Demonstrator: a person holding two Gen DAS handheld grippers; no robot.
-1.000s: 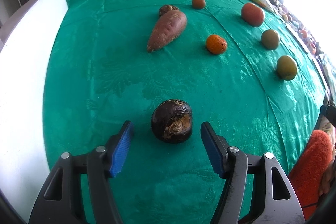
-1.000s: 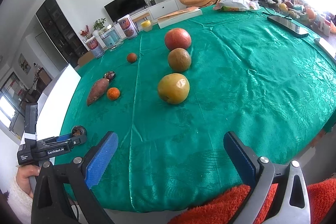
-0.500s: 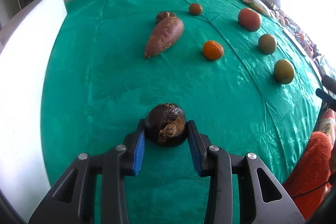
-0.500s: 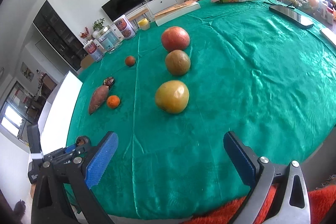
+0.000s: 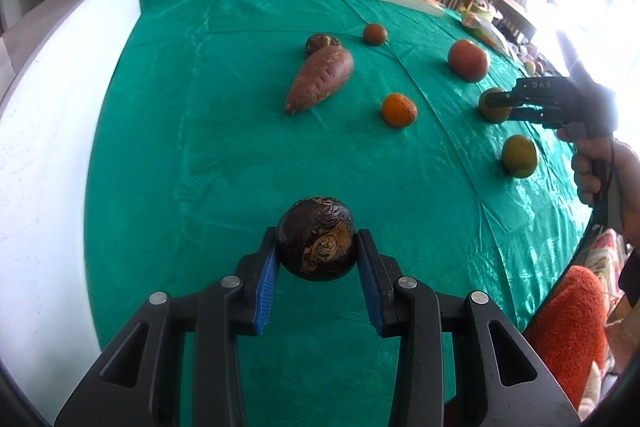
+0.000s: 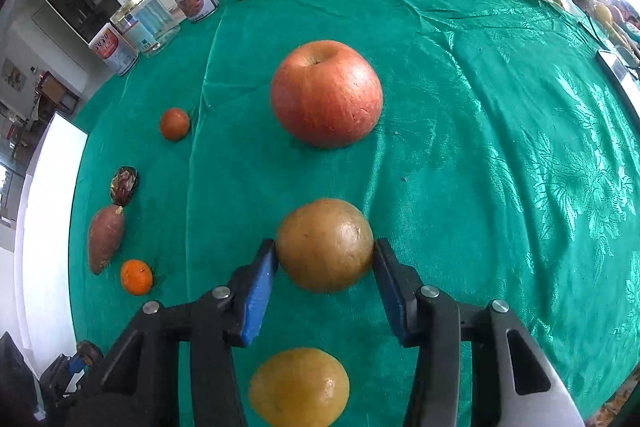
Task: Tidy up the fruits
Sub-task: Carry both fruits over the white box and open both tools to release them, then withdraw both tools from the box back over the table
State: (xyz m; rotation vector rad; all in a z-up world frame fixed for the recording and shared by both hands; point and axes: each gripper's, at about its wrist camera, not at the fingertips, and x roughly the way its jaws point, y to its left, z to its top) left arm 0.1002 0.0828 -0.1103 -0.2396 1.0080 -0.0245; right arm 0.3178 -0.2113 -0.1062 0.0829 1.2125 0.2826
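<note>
Left tongs (image 5: 316,263): pinching dark wrinkled fruit (image 5: 315,238) near the worktop's (image 5: 200,147) near edge; whether lifted or resting, hard to tell.

Right tongs (image 6: 325,269): closing around brown round fruit (image 6: 325,245), dead centre between the blue pads (image 6: 256,291), right pad touching, left at its skin.

No long axis; round.

Red apple (image 6: 326,93) beyond, yellow fruit (image 6: 298,387) beneath the tongs, bottom cut off.

Destination for fruits: not evident.
</note>
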